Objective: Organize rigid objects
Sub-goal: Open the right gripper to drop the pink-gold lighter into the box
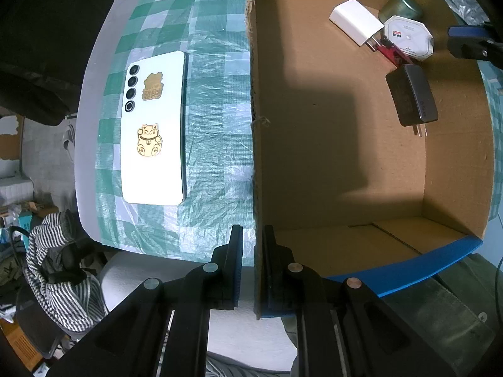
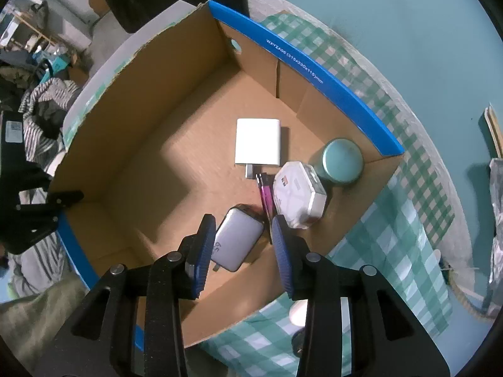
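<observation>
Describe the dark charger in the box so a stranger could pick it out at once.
Look inside the open cardboard box with the blue rim on the checked tablecloth. Several small things cluster near one corner: a white charger, a round green tin, an octagonal white case. The dark charger lies apart, under the right gripper: the only grey-black block, prongs out.

Both wrist cameras look straight down, close above the cardboard box (image 1: 345,157): the left over its side wall, the right over its interior (image 2: 176,169), which both share.
</observation>
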The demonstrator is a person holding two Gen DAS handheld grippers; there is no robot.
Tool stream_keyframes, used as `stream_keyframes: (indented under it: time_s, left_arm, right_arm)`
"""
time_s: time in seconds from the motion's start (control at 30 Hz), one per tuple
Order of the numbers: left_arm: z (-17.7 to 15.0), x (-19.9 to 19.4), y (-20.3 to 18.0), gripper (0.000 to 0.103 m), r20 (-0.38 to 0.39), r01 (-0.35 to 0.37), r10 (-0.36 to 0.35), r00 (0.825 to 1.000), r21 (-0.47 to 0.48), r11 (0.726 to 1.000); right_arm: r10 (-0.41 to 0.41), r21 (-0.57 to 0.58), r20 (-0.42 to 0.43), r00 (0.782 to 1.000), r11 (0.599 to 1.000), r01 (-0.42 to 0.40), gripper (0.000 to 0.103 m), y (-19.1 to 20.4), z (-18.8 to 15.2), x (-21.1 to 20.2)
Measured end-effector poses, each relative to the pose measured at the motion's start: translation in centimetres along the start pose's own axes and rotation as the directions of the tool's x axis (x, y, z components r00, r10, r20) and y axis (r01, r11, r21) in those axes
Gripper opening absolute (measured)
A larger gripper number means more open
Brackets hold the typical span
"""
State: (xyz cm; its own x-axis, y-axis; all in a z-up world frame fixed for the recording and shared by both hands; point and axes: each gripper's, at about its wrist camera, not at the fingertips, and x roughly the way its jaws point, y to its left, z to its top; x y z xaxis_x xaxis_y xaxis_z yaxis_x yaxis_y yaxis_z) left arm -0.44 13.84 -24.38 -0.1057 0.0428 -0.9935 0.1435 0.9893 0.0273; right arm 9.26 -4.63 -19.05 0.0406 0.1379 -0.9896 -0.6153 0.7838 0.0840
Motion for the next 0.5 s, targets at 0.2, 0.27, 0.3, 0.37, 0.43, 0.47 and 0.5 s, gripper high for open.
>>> stream_keyframes:
  time_s: [0.2,0.27,0.3,0.37,0.43,0.47,0.5]
  left_arm:
    - [0.0,0.0,0.0,0.012,0.000,-0.002,0.002,1.000,0.005,1.000]
    - [0.0,0.1,-0.1,0.012,-0.001,-0.003,0.003,1.000,0.007,1.000]
    - [0.0,0.1,-0.1,0.012,-0.002,-0.004,0.004,1.000,0.008,1.000]
    - [0.1,0.1,-0.3,0.012,-0.003,-0.006,0.006,1.000,0.011,1.000]
    - [0.1,0.0,-0.4,0.012,-0.002,-0.008,0.008,1.000,0.015,1.000]
    - [0.1,0.0,-0.5,0.012,-0.002,-0.007,0.007,1.000,0.015,1.000]
    - [0.1,-0.1,-0.6,0.012,-0.002,-0.008,0.008,1.000,0.016,1.000]
  right_arm:
    - [0.010,0.037,0.021,1.000,0.999,-0.011,0.040,-0.6,-0.4,-1.0]
    - [0.010,0.047,0.028,1.000,0.999,-0.011,0.045,-0.8,-0.5,-1.5]
    - [0.008,0.051,0.034,0.999,0.999,-0.009,0.046,-0.9,-0.6,-1.7]
    - [0.004,0.058,0.042,0.999,0.998,-0.006,0.051,-1.0,-0.8,-2.1]
    - [0.004,0.068,0.053,0.999,0.998,-0.008,0.052,-1.2,-1.1,-2.7]
    - [0.004,0.073,0.058,0.998,0.997,-0.008,0.053,-1.3,-1.3,-2.9]
    - [0.003,0.079,0.062,0.998,0.997,-0.008,0.053,-1.5,-1.5,-3.1]
